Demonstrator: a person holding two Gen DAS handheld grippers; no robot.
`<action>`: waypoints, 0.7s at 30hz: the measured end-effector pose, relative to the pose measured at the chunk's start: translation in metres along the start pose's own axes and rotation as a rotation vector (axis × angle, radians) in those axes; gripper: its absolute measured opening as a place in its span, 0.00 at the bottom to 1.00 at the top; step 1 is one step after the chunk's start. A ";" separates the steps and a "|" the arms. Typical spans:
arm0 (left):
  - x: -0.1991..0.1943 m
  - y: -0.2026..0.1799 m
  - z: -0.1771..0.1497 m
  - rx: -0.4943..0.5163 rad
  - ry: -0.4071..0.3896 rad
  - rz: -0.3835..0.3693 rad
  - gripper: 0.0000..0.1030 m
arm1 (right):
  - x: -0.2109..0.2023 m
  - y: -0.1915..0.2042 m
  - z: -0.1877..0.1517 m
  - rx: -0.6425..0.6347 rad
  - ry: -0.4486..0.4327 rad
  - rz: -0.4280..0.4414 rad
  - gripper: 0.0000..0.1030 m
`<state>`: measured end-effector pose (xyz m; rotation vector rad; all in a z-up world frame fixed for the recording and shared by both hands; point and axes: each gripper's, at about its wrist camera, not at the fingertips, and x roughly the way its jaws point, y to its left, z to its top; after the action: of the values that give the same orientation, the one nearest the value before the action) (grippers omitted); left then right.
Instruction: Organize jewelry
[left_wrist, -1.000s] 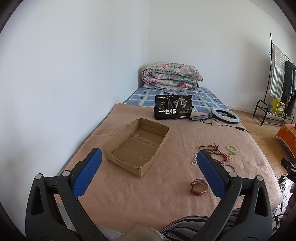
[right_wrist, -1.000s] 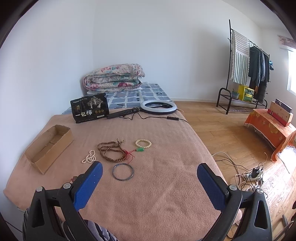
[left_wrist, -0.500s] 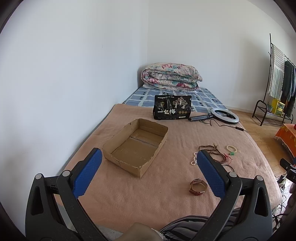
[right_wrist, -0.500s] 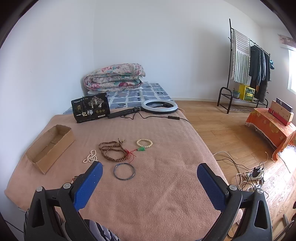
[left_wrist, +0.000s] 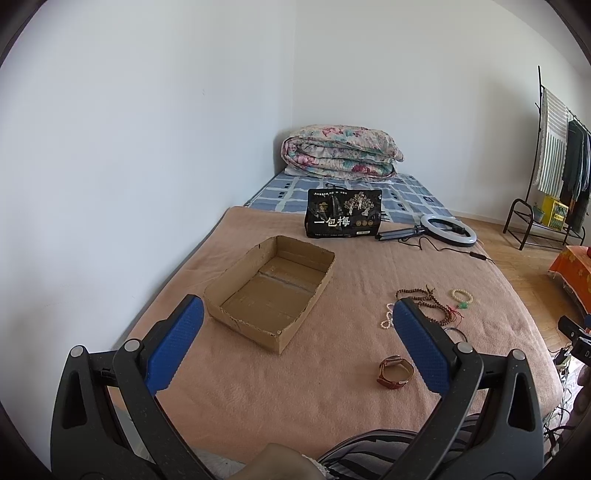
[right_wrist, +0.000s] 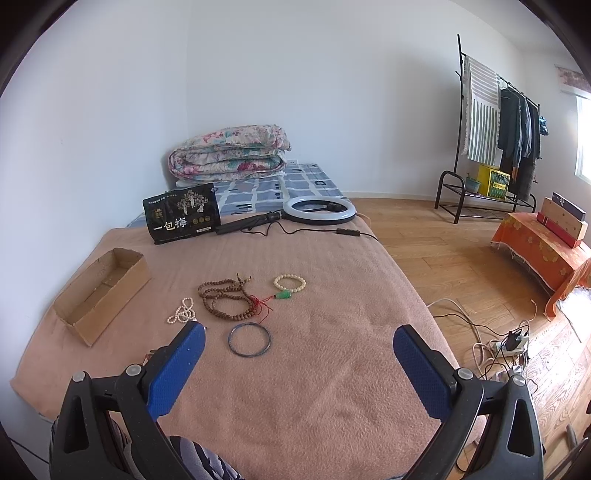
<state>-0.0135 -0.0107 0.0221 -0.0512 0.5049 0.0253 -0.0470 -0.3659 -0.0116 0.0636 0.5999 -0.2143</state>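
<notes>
An open cardboard box (left_wrist: 271, 291) lies empty on the brown blanket; it also shows in the right wrist view (right_wrist: 101, 291). Jewelry lies to its right: a brown bead necklace (right_wrist: 225, 299), a cream bead bracelet (right_wrist: 290, 283) with a green charm, a small white bead string (right_wrist: 182, 314), a dark bangle (right_wrist: 249, 339) and a brown leather band (left_wrist: 394, 371). My left gripper (left_wrist: 295, 343) is open and empty, held above the blanket near the box. My right gripper (right_wrist: 299, 365) is open and empty, above the blanket just short of the bangle.
A black snack bag (left_wrist: 343, 218), a ring light (left_wrist: 447, 230) with its cable, and a folded quilt (left_wrist: 340, 153) lie at the far end of the bed. The wall runs along the left. To the right are wood floor, a clothes rack (right_wrist: 491, 125) and a power strip (right_wrist: 511, 343).
Both views have shifted slightly; the jewelry and box sit a little farther off in the frames. Both grippers stay open and empty.
</notes>
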 end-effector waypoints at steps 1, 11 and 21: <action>0.000 0.000 0.000 0.000 0.000 0.000 1.00 | 0.000 0.000 0.000 0.000 -0.001 0.000 1.00; -0.001 -0.003 -0.001 0.006 0.003 -0.001 1.00 | 0.001 0.000 -0.001 0.001 0.001 -0.001 1.00; 0.023 -0.006 -0.007 0.018 0.045 -0.023 1.00 | 0.014 -0.002 0.000 -0.005 0.027 0.001 1.00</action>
<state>0.0032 -0.0164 0.0051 -0.0406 0.5498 -0.0031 -0.0359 -0.3701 -0.0199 0.0622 0.6273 -0.2118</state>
